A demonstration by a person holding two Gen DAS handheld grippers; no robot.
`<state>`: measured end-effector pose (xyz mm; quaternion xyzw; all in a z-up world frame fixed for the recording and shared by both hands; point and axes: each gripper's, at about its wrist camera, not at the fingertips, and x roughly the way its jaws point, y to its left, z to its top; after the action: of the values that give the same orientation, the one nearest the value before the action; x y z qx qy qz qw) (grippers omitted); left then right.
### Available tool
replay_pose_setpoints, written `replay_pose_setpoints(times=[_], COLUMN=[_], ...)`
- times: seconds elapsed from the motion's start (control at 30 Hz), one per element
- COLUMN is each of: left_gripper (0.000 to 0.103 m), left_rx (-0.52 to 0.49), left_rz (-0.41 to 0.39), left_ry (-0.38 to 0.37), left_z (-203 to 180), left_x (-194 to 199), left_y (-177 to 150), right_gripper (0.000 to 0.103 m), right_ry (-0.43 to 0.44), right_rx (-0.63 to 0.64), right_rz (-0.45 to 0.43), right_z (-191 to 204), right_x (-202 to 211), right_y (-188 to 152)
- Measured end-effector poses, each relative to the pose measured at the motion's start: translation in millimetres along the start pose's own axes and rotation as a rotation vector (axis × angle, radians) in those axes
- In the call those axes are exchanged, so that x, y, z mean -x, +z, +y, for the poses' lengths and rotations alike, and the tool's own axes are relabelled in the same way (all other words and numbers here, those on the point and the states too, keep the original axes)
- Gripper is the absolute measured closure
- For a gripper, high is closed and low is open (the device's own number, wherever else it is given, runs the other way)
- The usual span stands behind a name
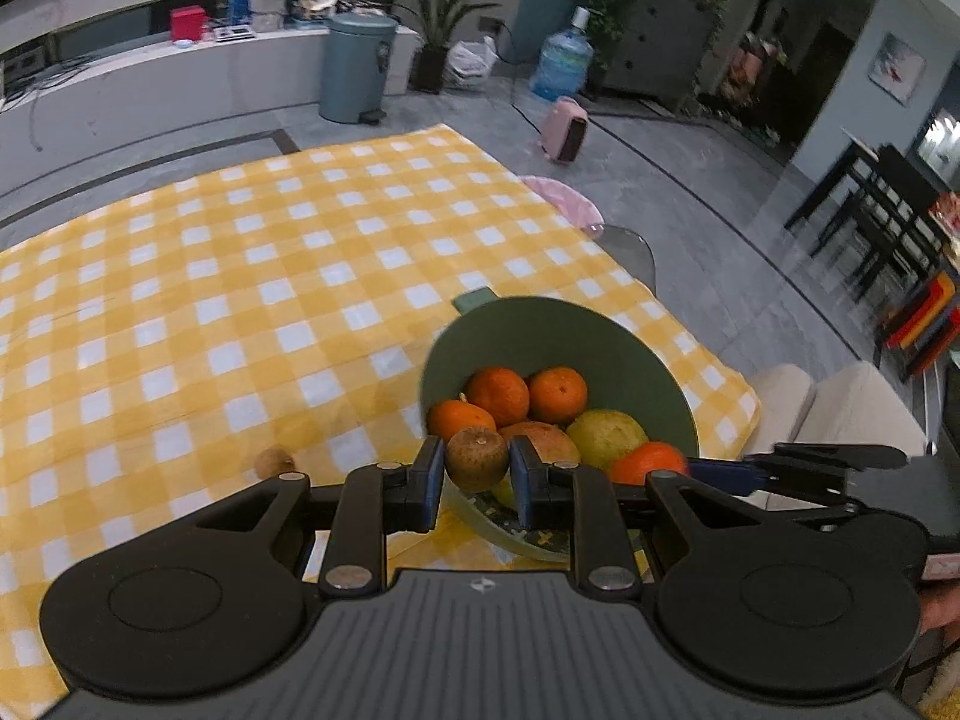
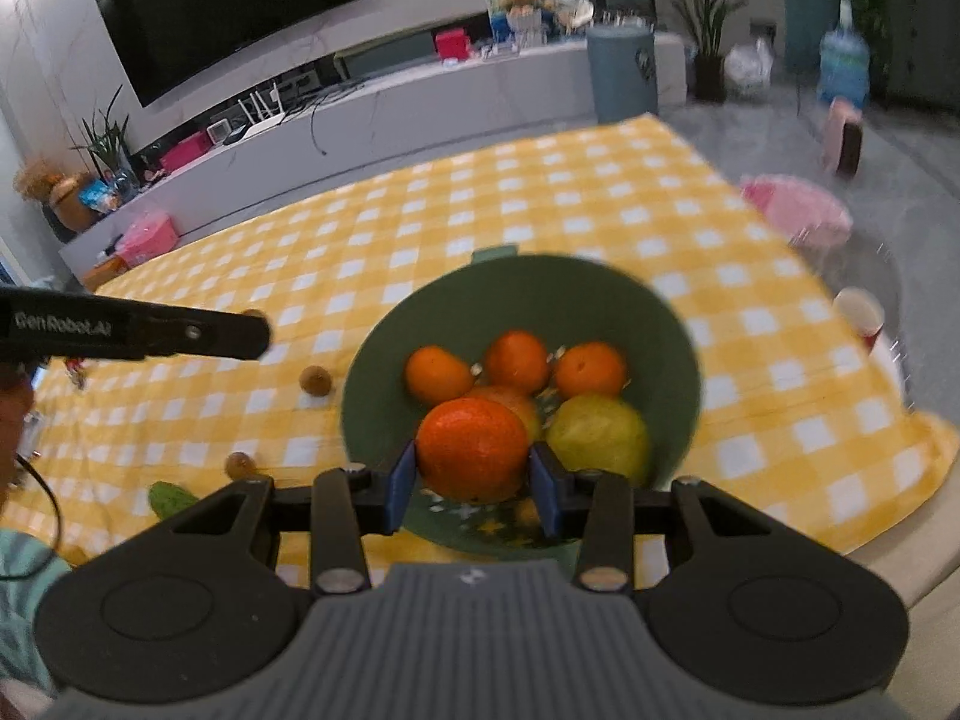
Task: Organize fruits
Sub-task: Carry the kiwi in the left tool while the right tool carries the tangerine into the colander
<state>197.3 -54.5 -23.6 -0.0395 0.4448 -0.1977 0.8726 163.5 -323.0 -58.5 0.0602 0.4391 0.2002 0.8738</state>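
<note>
Left gripper [image 1: 477, 471]: pinched a small brownish-green round fruit [image 1: 477, 459] between its blue pads, held over the near rim of the bowl.
Right gripper [image 2: 472, 477]: pinched a large orange [image 2: 472, 449] between its blue pads, also over the bowl's near side.
Bowl [image 2: 600, 300]: green, stood on the yellow-and-white checked tablecloth [image 2: 540, 192], near the table's right end.
Bowl contents: three small oranges [image 2: 517, 360] along the far side, a yellow-green fruit [image 2: 600, 435] to the right, another orange-brown fruit partly hidden beneath.
Loose items: two small brown fruits [image 2: 316, 381] lay on the cloth left of the bowl; a green item [image 2: 171, 498] lay near the front edge, identity could not be told.
Cup [image 2: 861, 315]: red and white, at the table's right edge.
</note>
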Motion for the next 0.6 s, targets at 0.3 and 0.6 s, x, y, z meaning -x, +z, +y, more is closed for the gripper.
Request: replay_pose_setpoints(times=[0.3,0.6], left_gripper=[0.077,0.077], left_rx=[-0.057,-0.084], left_rz=[0.056,0.095], left_ry=[-0.033,-0.032], left_z=[-13,-14], left_x=[-32,-52], left_y=[3,6], right_gripper=[0.065,0.064], right_ry=[0.009,0.004], right_rx=[-0.056,-0.031], right_rz=[0.135,0.203], right_z=[-4,-2], right_x=[-38,-52], right_y=[4,4])
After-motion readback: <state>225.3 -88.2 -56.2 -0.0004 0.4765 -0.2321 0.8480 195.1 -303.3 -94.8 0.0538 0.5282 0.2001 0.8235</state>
